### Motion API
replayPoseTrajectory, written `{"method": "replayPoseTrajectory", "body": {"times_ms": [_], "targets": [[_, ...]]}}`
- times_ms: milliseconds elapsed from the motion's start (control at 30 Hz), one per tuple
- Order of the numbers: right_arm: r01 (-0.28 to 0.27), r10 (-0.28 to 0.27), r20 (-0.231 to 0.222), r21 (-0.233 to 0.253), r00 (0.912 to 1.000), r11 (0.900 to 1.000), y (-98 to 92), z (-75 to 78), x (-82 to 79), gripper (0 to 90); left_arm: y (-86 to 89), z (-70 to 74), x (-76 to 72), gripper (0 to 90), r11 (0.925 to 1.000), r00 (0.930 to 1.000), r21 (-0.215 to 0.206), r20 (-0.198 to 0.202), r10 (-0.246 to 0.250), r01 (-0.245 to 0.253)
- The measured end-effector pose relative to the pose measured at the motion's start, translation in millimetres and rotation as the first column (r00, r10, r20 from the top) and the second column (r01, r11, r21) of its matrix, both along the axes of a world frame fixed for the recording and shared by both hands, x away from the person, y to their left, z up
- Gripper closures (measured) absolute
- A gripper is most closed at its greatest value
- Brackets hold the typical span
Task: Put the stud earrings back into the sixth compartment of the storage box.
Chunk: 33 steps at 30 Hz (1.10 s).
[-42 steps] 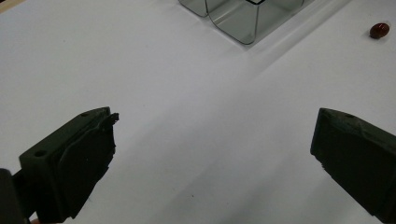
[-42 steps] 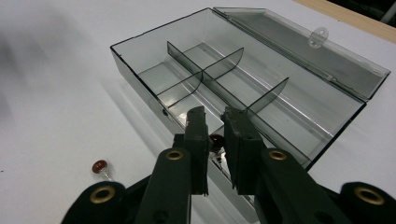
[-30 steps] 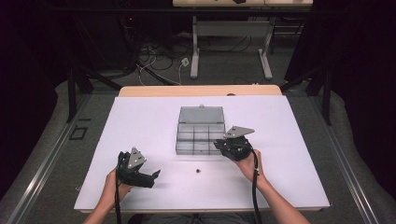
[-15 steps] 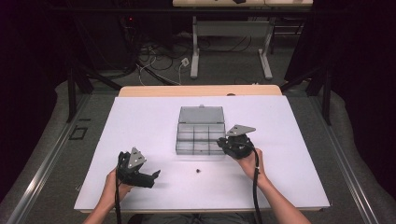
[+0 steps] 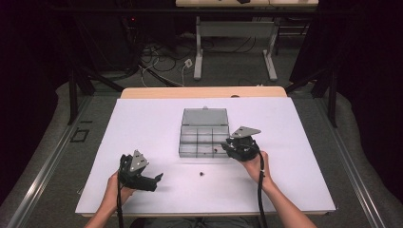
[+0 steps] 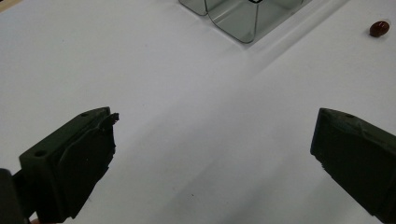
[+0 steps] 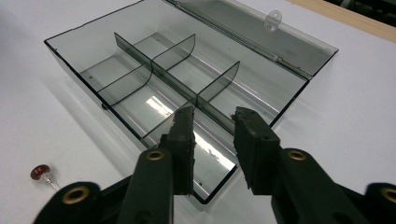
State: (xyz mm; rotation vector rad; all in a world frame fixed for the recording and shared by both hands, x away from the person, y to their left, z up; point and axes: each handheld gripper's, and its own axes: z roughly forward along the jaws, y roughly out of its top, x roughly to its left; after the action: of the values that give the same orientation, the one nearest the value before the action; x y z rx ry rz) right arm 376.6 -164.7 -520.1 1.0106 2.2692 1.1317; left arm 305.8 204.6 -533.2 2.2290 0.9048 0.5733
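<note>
Right gripper view: pin (image 7: pixel 41 172) stem visible, box (image 7: pixel 140 51) dividers

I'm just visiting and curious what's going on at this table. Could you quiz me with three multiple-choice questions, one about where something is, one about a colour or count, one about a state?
1. Where does the small pin lie?
A. on the white table, outside the box
B. in a compartment of the box
C. between the jaws of the left gripper

2. What colour is the pin's head?
A. yellow
B. reddish brown
C. blue

3. How is the lid of the clear box?
A. shut
B. off and lying apart
C. open, folded back

Answers: 1 A, it lies on the bare table near the box's front edge. 2 B, both gripper views show it reddish brown. 3 C, the lid lies back behind the compartments, still joined at the hinge.
</note>
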Motion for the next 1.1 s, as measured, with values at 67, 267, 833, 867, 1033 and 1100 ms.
{"method": "replayPoseTrajectory", "body": {"times_ms": [67, 267, 833, 867, 1033, 1100], "targets": [[-0.017, 0.017, -0.007, -0.004, 0.9998, 1.000, 0.5, 2.2, -1.2, 63.7, -0.1, -0.4, 0.2, 0.0, 1.0000, 1.0000, -0.001, 0.005, 0.000, 0.000], [-0.071, 0.071, -0.013, 0.012, 0.9974, 0.997, 3.7, 8.0, -7.6, 54.3, -0.2, -0.2, 0.0, 0.0, 1.0000, 1.0000, 0.000, 0.000, -0.002, 0.002], [-0.207, 0.207, -0.052, 0.003, 0.9771, 0.978, 14.7, 5.8, -15.3, 21.7, 0.1, 0.0, 0.1, 0.1, 1.0000, 1.0000, 0.004, -0.001, -0.003, 0.003], [-0.215, 0.214, -0.055, 0.005, 0.9752, 0.977, 15.5, 5.4, -15.7, 20.5, 0.1, -0.1, 0.1, 0.1, 1.0000, 1.0000, 0.003, 0.000, -0.003, 0.003], [-0.239, 0.239, -0.064, 0.005, 0.9690, 0.971, 17.9, 3.4, -16.7, 16.4, -0.3, -1.0, 0.0, 0.1, 1.0000, 0.9999, -0.003, 0.013, 0.003, -0.003], [-0.241, 0.241, -0.056, 0.003, 0.9689, 0.970, 19.0, 2.3, -17.1, 15.8, -0.3, -1.1, 0.0, 0.0, 1.0000, 0.9999, -0.004, 0.015, 0.004, -0.004]]}}
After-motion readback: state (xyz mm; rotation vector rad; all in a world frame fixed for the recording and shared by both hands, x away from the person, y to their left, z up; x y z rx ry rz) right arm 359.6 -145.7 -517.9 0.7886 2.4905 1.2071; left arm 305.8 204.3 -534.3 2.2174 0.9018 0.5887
